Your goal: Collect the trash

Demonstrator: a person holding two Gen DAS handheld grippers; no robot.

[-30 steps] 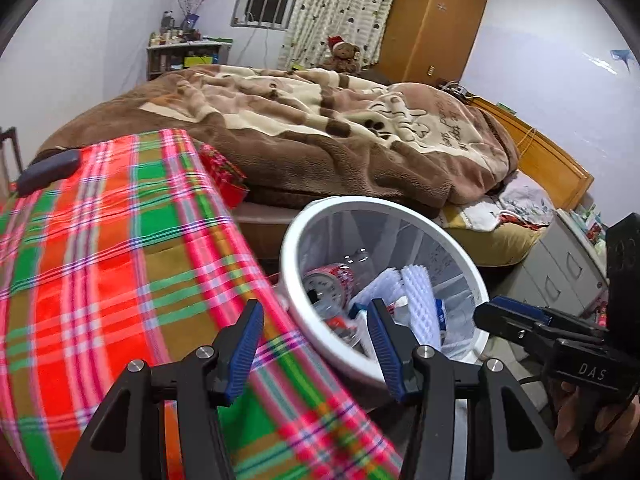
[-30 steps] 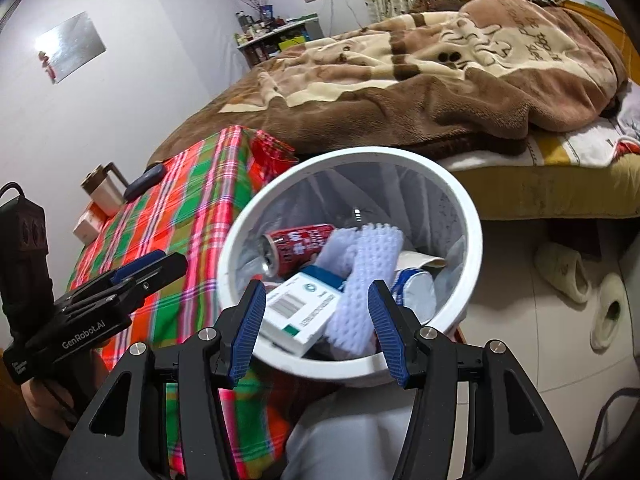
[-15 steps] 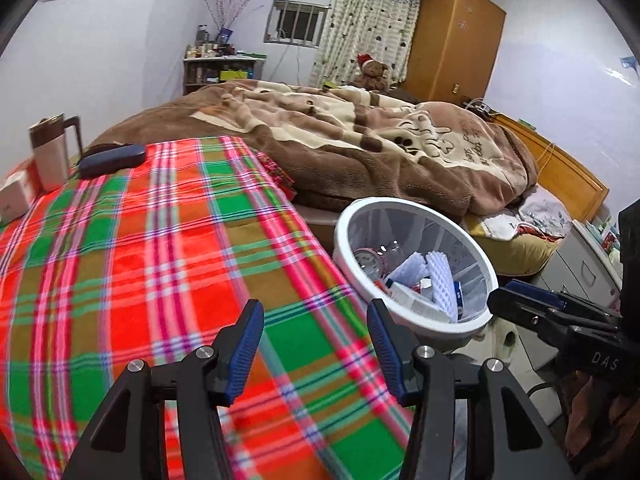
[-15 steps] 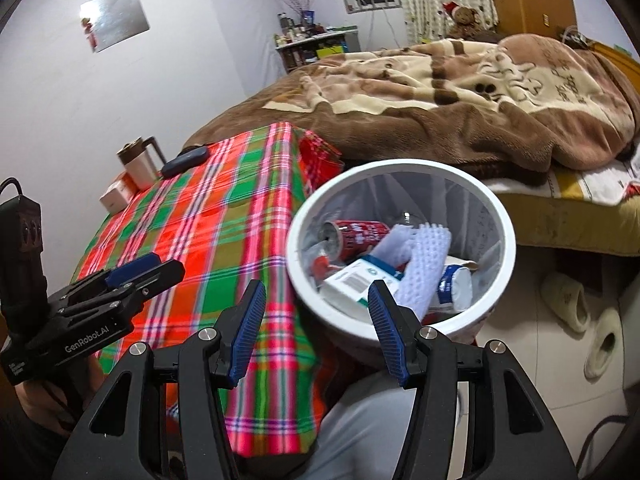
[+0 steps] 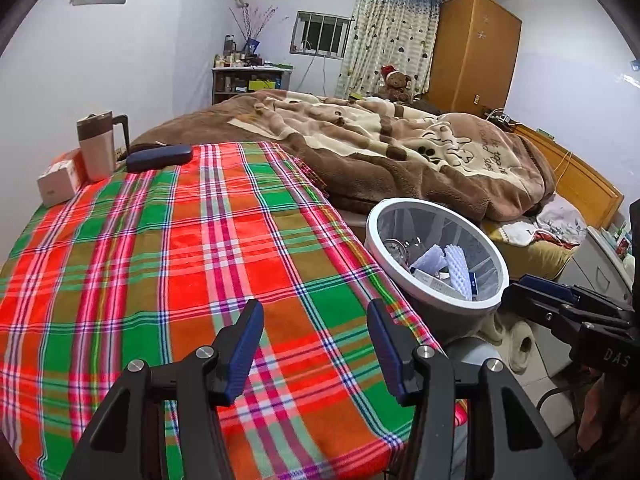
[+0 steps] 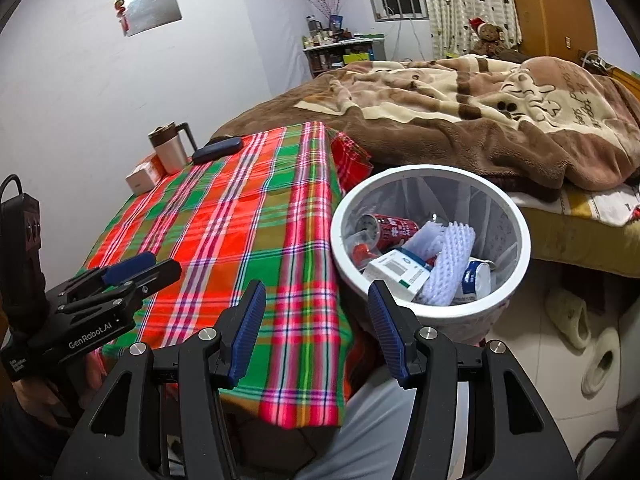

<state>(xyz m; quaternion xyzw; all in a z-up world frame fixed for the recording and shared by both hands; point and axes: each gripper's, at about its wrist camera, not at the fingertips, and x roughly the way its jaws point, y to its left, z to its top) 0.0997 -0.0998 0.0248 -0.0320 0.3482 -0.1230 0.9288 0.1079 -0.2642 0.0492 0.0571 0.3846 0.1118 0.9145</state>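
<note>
Left wrist view: left gripper [image 5: 316, 340] open, empty, above plaid counter [image 5: 192, 264].
Right gripper [image 6: 316, 320]: open, empty.
Trash: can [image 6: 390, 227], box [image 6: 398, 270], foam netting [image 6: 450, 266] inside bin [image 6: 520, 240] beside counter.

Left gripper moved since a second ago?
Yes. The left gripper pulled back from the white round trash bin, which shrank rightward; more plaid tablecloth shows.

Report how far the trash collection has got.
Done: the white bin holds a red can, a carton and foam netting. In hand: nothing; left gripper and right gripper are open and empty. Left: no loose trash shows on the plaid tablecloth.
</note>
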